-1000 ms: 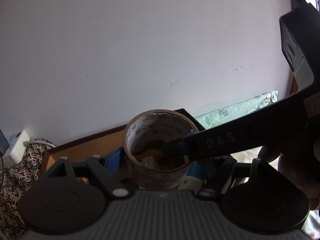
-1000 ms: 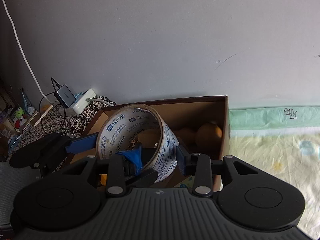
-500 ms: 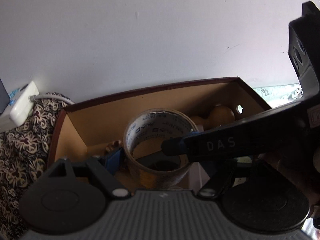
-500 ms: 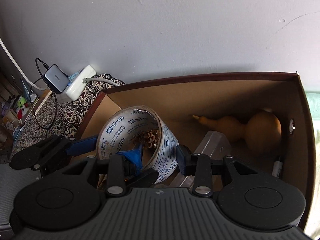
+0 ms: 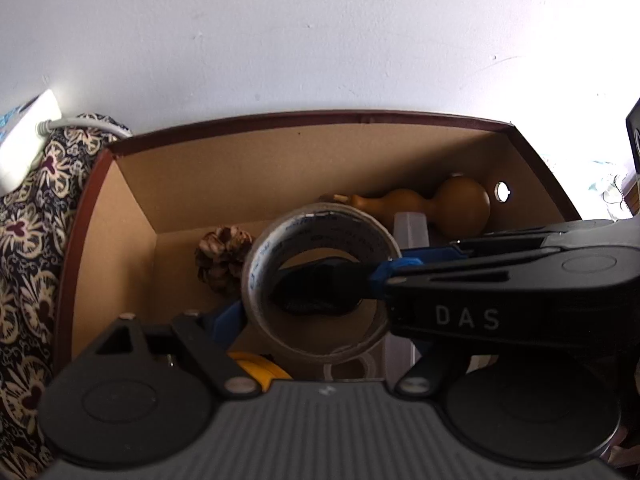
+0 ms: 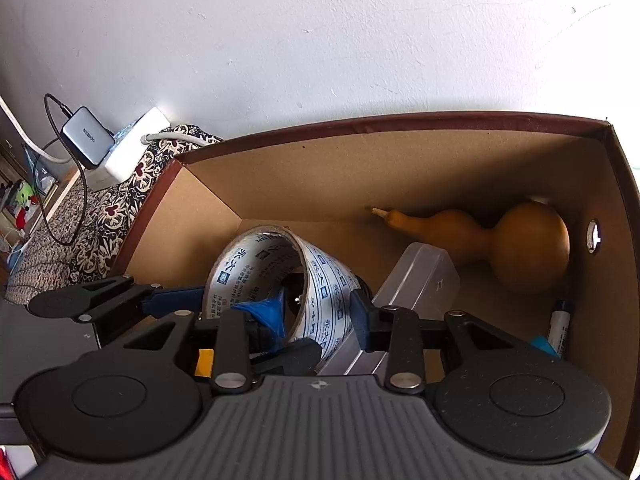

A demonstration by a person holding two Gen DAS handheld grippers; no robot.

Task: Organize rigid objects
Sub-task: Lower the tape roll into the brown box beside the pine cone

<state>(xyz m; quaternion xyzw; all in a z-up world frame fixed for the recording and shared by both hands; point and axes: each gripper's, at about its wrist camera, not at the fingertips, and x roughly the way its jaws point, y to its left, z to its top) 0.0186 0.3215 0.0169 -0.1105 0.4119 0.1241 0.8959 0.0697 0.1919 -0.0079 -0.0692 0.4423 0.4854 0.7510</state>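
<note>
Right wrist | tape roll (image 6: 276, 280) wall between right hand-held gripper (image 6: 320, 320) fingers, over box (image 6: 400, 128)

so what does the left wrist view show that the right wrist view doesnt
Only the left wrist view shows the pine cone on the box floor and something yellow near the left gripper.

Only the right wrist view shows the grey charger beside the box, and the marker by the right wall.

Both show the cardboard box, the gourd, the clear plastic case and the tape roll clamped by the right gripper.
</note>
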